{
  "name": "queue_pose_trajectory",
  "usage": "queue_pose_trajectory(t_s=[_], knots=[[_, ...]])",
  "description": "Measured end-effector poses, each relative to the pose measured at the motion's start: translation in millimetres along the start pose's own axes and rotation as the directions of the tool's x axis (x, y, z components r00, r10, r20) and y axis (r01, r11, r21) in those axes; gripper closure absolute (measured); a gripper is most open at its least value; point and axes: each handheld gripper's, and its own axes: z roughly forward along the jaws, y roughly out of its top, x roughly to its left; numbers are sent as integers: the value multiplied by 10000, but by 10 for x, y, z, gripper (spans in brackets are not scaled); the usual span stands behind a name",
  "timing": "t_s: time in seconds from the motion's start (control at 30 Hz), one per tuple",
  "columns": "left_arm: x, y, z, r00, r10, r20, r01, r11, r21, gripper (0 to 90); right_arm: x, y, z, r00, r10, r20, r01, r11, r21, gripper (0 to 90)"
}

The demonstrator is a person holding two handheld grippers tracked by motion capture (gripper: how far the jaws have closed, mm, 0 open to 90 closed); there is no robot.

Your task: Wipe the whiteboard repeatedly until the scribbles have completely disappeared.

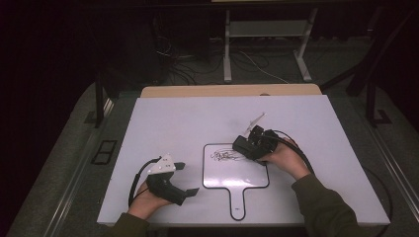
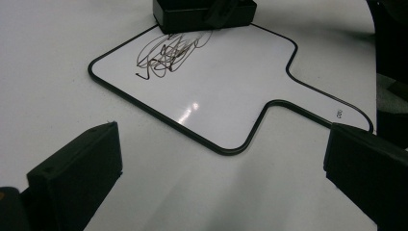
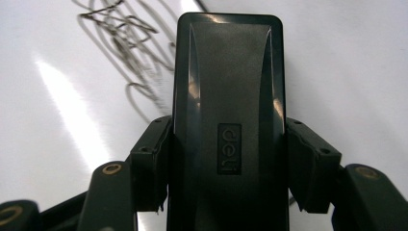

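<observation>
Right gripper jaws clamped on both sides of black eraser, eraser resting on small whiteboard at edge of dark scribble. Left gripper jaws wide apart, holding nothing, low over white table just beside whiteboard's lower left edge. Whiteboard handle points toward person. Hands well apart.

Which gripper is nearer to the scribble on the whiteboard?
Right. The right gripper, shut on the black eraser, sits at the scribble on the whiteboard. The left gripper, jaws open, rests on the table beside the board, apart from the marks.
</observation>
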Motion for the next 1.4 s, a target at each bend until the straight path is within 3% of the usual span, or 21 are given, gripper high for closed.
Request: queue_pose_trajectory(t_s=[0.23, 0.33, 0.7, 0.97, 1.27, 1.4], knots=[[-3, 1, 3, 10000, 18, 6, -18, 10000, -5, 0, 119, -24, -23, 9993, -249, -274, 251, 9997, 64, 387], [-4, 2, 2, 10000, 34, 6, -34, 10000, -3, 0, 84, -28, -23, 9996, -219, -204, 221, 9997, 75, 388], [-1, -1, 10, 10000, 27, 16, -27, 10000, 24, 0, -186, -120, -53, 9977, 623, 266, -625, 9980, 62, 388], [-2, 0, 6, 10000, 36, 7, -36, 10000, 19, 0, -215, -115, -55, 9962, 621, 610, -629, 9980, 111, 388], [-2, 1, 0, 10000, 25, 5, -25, 10000, 2, 0, -75, -109, -60, 9997, 197, 176, -200, 9996, 180, 388], [-3, -1, 6, 10000, 26, 16, -26, 10000, 13, 0, -148, -117, -60, 9970, 411, 660, -424, 9989, 193, 388]])
